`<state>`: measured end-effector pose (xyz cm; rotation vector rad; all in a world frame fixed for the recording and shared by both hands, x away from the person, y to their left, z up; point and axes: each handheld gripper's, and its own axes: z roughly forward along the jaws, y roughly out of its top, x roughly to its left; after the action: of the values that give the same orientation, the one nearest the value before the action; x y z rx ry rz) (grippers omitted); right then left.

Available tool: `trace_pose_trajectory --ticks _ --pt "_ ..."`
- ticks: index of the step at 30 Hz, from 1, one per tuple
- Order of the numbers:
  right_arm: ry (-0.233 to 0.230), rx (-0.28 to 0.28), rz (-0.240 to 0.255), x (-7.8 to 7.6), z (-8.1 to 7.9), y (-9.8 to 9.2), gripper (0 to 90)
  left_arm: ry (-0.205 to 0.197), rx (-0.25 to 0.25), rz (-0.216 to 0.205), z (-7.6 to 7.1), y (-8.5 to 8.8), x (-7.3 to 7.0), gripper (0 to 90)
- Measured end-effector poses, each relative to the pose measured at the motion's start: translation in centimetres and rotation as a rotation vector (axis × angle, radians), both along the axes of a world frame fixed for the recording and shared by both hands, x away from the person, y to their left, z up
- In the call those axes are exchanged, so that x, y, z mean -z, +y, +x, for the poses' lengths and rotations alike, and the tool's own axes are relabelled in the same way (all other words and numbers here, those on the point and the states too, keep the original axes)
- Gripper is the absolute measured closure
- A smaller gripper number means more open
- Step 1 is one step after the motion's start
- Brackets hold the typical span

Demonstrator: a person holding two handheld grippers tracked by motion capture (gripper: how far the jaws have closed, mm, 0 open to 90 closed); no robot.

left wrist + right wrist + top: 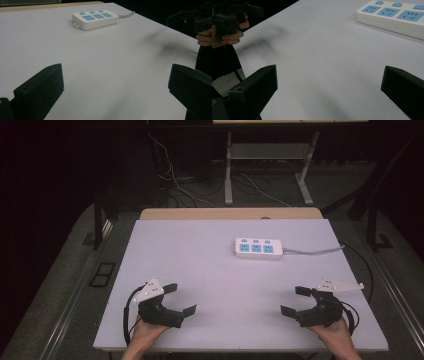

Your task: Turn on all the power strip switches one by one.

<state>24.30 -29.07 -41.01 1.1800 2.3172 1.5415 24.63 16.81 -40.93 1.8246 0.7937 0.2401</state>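
Observation:
A white power strip (257, 248) with blue sockets lies flat on the far right part of the white table (210, 270), its grey cable running off to the right. It also appears at the top of the left gripper view as the power strip (95, 19) and at the top right of the right gripper view as the power strip (394, 17). My left gripper (181, 299) rests near the front left edge, jaws wide apart, nothing between them. My right gripper (296, 301) sits near the front right edge, also open and empty. Both point toward the table's middle.
A wooden strip (230, 213) borders the table's far edge. Beyond it, on the dark floor, stand a metal desk frame (270, 165) and loose cables (175, 180). Black cables trail from both grippers near the front corners.

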Motion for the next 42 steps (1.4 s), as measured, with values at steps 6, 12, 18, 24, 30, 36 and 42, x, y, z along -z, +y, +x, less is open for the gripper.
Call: trace_pose_trajectory --ticks 6,12,18,24,30,36,42 --pt "0.006 -0.005 -0.01 0.0 0.0 0.1 0.4 -0.002 0.002 0.006 0.0 0.0 0.0 0.0" --pt "0.014 -0.01 -0.023 0.1 0.0 0.1 0.4 -0.001 0.001 0.006 0.0 0.0 0.0 0.0" --pt "0.015 -0.005 -0.02 0.1 0.1 -0.2 0.4 0.003 0.009 0.01 0.1 -0.1 0.2 0.0" --pt "0.024 -0.018 -0.015 0.1 0.1 -0.2 0.4 0.011 0.004 0.014 0.3 0.1 0.4 0.0" --pt "0.045 -0.03 -0.028 -0.2 0.6 0.1 0.4 0.013 -0.007 0.009 0.3 0.3 0.5 0.0" --pt "0.049 -0.047 -0.067 -0.6 1.3 0.7 0.4 0.018 -0.012 0.008 0.4 0.5 0.5 0.0" --pt "0.051 -0.056 -0.072 -1.2 2.2 1.0 0.4 0.018 -0.013 0.006 0.4 0.5 0.5 0.0"
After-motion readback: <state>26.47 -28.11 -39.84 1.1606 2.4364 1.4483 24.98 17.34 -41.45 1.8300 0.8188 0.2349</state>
